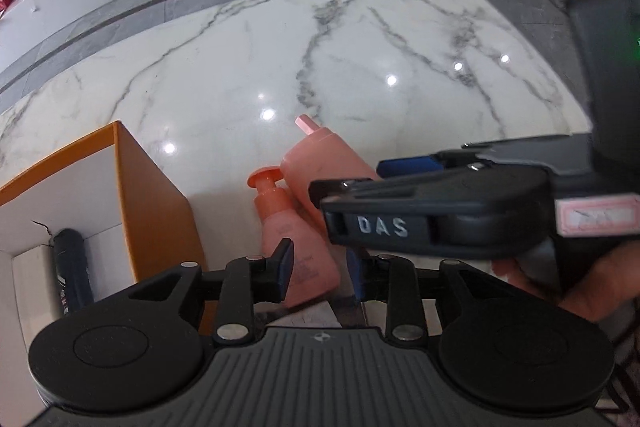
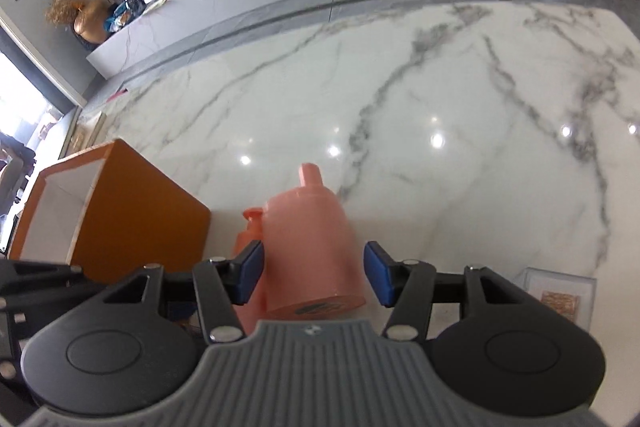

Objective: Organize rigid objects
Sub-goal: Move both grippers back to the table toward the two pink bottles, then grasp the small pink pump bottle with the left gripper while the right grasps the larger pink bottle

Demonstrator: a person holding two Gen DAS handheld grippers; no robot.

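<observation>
Bottles lie side by side, necks pointing away: right tongs spread around big bottle, left tongs spread around small bottle.

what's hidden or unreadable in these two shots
- Small pump bottle, right wrist view: mostly hidden behind the large pink bottle.
- Large pink bottle's base, left wrist view: covered by the right claw.
- Dark bottle in the orange box: label too small, lower end hidden by the left claw.
- Bottle print: blurred.
</observation>
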